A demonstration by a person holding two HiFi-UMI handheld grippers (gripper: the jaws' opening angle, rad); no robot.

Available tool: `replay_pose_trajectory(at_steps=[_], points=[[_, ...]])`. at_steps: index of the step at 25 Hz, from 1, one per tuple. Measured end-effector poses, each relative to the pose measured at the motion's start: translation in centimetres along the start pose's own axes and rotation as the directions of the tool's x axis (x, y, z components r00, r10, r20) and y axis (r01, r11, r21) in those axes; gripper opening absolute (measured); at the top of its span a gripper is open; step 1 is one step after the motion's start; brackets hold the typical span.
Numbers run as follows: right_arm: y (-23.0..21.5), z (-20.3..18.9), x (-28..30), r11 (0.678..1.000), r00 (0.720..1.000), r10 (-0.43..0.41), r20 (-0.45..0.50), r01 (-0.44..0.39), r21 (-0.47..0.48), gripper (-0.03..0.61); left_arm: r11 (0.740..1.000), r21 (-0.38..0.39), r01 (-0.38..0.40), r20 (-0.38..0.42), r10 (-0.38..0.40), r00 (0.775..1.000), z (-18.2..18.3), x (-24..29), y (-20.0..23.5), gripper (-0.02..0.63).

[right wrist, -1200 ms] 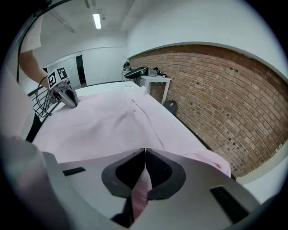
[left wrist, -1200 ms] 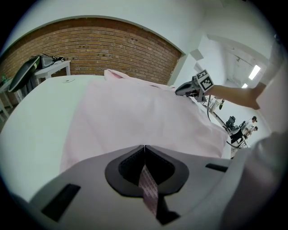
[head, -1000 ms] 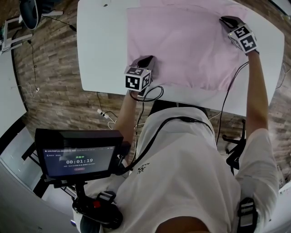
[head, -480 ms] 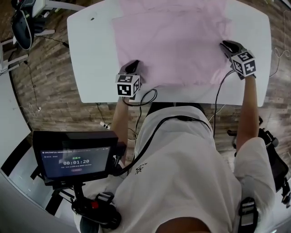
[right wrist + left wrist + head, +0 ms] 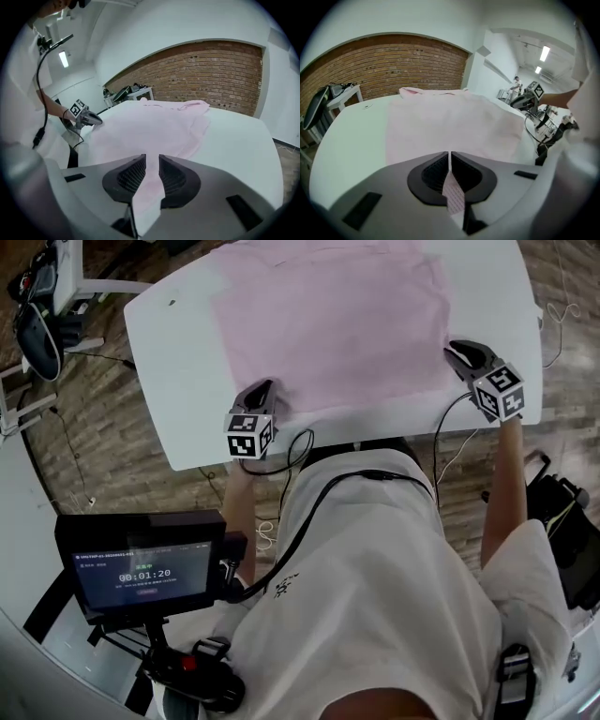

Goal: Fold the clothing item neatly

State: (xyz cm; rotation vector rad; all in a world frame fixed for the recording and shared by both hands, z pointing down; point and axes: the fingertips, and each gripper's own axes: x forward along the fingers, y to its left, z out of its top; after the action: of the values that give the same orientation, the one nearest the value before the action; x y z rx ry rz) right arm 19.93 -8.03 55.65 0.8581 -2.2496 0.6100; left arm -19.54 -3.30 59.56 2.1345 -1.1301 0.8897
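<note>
Pink garment (image 5: 328, 315) hem is clamped by L gripper (image 5: 449, 157) at table (image 5: 178, 381) near edge. R gripper (image 5: 151, 161) jaws, just opened, are parted w/ cloth between, prob. loose. 00:01:20 is shown on monitor (image 5: 141, 568) below table.

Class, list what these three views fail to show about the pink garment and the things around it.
- Far end of the pink garment: cut off by the head view's top edge.
- Its near hem: hidden under the left gripper in the left gripper view.
- Print above the timer on the screen: too small, head view.
- Table, middle of its near edge: hidden by the person, head view.
</note>
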Motion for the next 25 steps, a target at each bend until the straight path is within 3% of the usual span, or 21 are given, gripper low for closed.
replay_pose_trajectory(at_steps=[3, 6, 11, 16, 20, 25], points=[[3.5, -3.3, -0.3, 1.000, 0.999, 0.011, -0.042, -0.012, -0.013, 0.078, 0.995, 0.096, 0.038, -0.052, -0.034, 0.998, -1.7, 0.2, -1.2, 0.003], [6.1, -5.1, -0.5, 1.000, 0.999, -0.010, -0.049, 0.009, -0.022, 0.078, 0.970, 0.239, 0.047, -0.105, -0.022, 0.994, -3.3, -0.6, -1.6, 0.008], [8.6, -6.4, -2.6, 0.995, 0.994, -0.081, -0.067, 0.077, -0.069, 0.078, 0.897, 0.436, 0.070, -0.187, 0.014, 0.982, -6.8, -3.3, -2.7, 0.098], [9.1, -7.6, -3.2, 0.988, 0.987, -0.125, -0.096, 0.115, -0.107, 0.121, 0.783, 0.620, 0.038, -0.198, 0.109, 0.974, -7.8, -3.1, -2.8, 0.124], [9.0, -8.6, -3.3, 0.978, 0.980, -0.152, -0.129, 0.131, -0.164, 0.132, 0.726, 0.687, 0.039, -0.200, 0.137, 0.970, -7.7, -2.7, -3.2, 0.124], [8.3, -8.2, -2.1, 0.936, 0.964, -0.195, -0.183, 0.127, -0.329, 0.132, 0.719, 0.694, 0.039, -0.210, 0.151, 0.966, -7.4, -2.6, -2.5, 0.087]])
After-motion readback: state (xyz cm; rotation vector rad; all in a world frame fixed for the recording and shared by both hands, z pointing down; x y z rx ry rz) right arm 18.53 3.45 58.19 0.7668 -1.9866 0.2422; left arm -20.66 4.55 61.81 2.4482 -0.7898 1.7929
